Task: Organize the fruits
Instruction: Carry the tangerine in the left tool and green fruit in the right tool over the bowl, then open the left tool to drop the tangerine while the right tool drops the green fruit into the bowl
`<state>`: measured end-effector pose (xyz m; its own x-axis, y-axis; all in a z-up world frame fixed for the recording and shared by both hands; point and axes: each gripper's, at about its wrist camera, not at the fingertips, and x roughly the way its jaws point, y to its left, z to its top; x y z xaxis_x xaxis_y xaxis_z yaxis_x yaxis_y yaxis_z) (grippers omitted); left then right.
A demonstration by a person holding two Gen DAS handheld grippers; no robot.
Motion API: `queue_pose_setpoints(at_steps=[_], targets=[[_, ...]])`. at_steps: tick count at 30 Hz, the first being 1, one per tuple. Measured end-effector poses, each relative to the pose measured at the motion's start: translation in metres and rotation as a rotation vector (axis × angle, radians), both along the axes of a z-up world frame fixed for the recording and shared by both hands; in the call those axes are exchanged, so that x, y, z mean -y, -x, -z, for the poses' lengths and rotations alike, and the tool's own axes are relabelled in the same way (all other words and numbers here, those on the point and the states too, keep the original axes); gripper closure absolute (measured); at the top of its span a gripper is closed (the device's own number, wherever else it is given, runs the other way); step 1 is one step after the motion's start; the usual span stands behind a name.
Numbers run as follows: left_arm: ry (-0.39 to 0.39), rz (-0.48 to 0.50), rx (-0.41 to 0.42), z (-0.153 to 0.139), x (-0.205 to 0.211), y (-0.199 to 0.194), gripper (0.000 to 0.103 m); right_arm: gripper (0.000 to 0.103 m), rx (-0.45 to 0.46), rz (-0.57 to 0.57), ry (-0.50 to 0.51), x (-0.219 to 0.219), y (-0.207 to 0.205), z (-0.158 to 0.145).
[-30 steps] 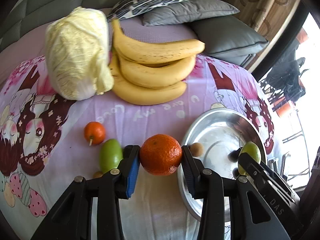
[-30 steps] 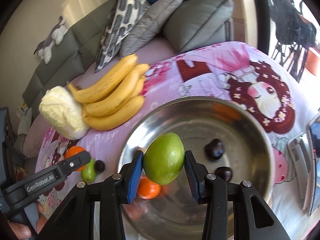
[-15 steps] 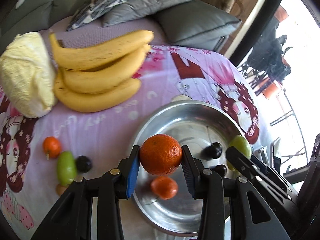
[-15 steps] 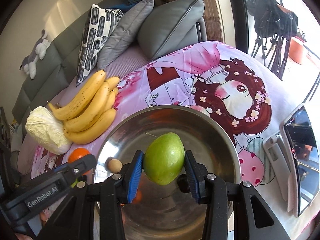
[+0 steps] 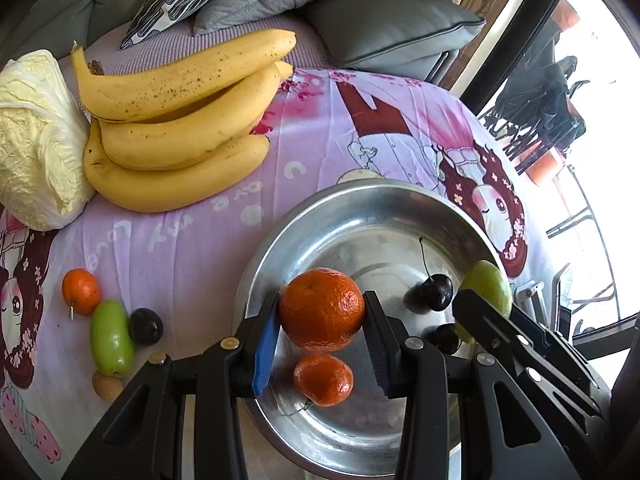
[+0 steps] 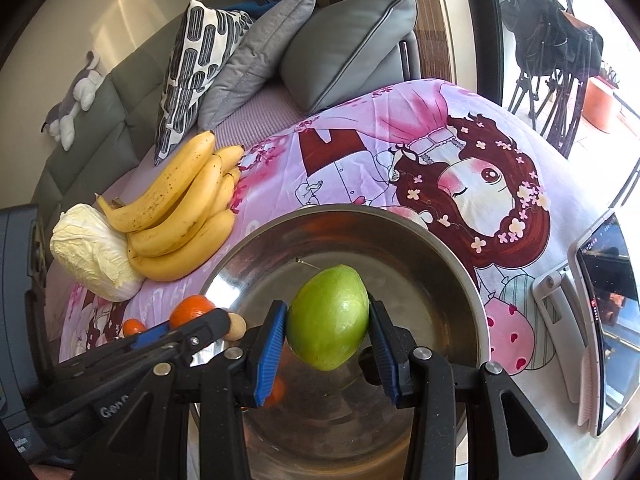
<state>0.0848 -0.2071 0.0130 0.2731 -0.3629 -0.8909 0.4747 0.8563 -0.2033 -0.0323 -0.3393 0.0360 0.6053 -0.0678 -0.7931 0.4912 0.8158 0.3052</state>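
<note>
The cloth (image 5: pixel 188 240) carries pale letters, upside down, which seem to read "Love my Love" but are not sure, and the left gripper's arm (image 6: pixel 120 410) in the right wrist view shows white letters "Gen", the rest hidden.

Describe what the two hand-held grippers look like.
The left hand-held gripper and right hand-held gripper are matte black plastic frames with silver rivets and blue ribbed pads inside the fingers. The left one carries white lettering starting "Gen" on its side.
</note>
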Motion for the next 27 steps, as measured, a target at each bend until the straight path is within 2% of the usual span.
queue_pose_setpoints(at_steps=[19,27], targets=[[-0.038,0.016,-0.052,0.022,0.009,-0.001,0.061,0.058,-0.018,0.011,-0.005,0.004,0.0,0.003],[-0.031,0.012,-0.063,0.023,0.007,0.0,0.061,0.058,-0.027,0.006,-0.01,0.003,-0.002,0.006]])
